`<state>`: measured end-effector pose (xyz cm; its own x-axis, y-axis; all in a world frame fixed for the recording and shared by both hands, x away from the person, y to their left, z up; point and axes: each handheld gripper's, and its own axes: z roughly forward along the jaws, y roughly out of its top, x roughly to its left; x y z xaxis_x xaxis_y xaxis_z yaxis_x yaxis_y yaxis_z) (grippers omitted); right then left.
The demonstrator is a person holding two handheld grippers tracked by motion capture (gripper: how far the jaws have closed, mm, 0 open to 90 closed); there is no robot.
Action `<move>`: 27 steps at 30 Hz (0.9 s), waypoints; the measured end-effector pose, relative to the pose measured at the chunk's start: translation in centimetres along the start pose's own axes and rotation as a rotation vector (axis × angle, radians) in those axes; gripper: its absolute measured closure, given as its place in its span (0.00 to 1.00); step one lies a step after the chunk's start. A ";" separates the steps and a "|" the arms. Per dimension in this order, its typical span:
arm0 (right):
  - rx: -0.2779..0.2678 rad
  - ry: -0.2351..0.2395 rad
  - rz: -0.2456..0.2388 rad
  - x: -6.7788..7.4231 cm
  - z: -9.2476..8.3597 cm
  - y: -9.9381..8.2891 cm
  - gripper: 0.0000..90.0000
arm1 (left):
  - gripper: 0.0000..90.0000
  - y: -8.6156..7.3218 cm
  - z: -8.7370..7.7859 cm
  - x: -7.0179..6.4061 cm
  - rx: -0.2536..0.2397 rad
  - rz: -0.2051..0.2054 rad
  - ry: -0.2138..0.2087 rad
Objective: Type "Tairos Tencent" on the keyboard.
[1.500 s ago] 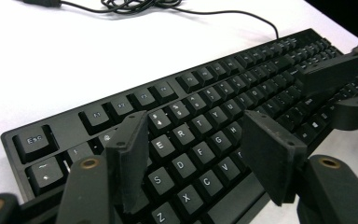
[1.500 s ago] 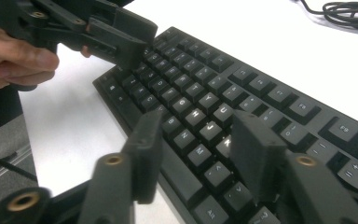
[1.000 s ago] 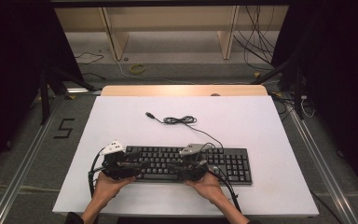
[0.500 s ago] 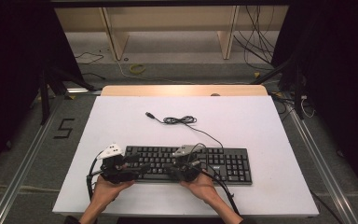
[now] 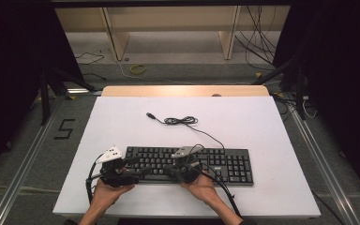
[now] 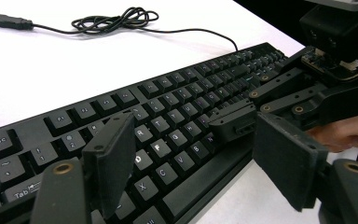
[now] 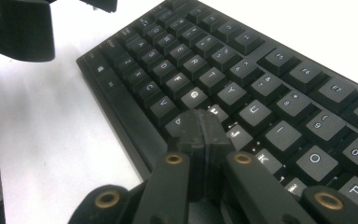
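Observation:
A black keyboard (image 5: 215, 161) lies across the near middle of the white table (image 5: 243, 117). Its cable coil (image 5: 180, 121) and loose USB plug (image 5: 151, 115) lie behind it. My left gripper (image 5: 138, 171) hovers low at the keyboard's left front, jaws open and wide apart over the letter keys (image 6: 168, 135), holding nothing. My right gripper (image 5: 169, 170) points left at the keyboard's middle. Its jaws are shut together with nothing between them, and the tip (image 7: 200, 122) rests at the keys around G, H and B. The right gripper's shut tip (image 6: 233, 122) also appears between my left jaws.
A wooden strip (image 5: 183, 90) borders the table's far edge. Wooden shelf legs (image 5: 112, 33) and loose cables (image 5: 258, 47) are on the floor behind. A metal rail (image 5: 23, 159) runs along the left, and dark stands (image 5: 300, 79) are at the right.
The right hand and its gripper have slid left along the keyboard's front, closer to the left gripper. The left gripper has barely moved.

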<state>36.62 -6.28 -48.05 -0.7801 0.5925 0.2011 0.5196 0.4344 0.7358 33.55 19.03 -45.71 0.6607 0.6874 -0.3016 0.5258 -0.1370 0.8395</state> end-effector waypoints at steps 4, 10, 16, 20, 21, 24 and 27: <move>0.003 -0.003 0.000 -0.1 0.1 0.0 1.00 | 0.33 -0.1 0.0 0.0 0.004 0.000 -0.002; 0.013 -0.007 -0.005 0.0 0.3 -0.1 1.00 | 0.33 -0.1 0.0 0.0 0.005 -0.001 -0.001; 0.022 -0.015 -0.014 0.1 0.5 -0.2 1.00 | 0.33 -0.1 0.1 0.0 0.009 0.002 0.002; 0.019 -0.009 -0.001 0.0 0.3 -0.2 1.00 | 0.33 -0.1 0.1 0.2 0.006 -0.001 0.004; 0.018 -0.005 0.004 0.0 0.2 -0.2 1.00 | 0.33 -0.1 0.1 0.2 0.007 -0.002 0.004; 0.002 -0.001 0.011 0.0 -0.1 -0.1 1.00 | 0.33 -0.1 0.1 0.2 0.009 -0.001 0.005; -0.010 0.002 0.018 -0.1 -0.5 0.0 1.00 | 0.33 -0.1 0.1 0.3 0.008 -0.001 0.006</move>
<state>36.51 -6.65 -47.78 -0.7716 0.5985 0.2155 0.5298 0.4171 0.7385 33.70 19.17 -45.91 0.6568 0.6921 -0.2994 0.5308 -0.1424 0.8354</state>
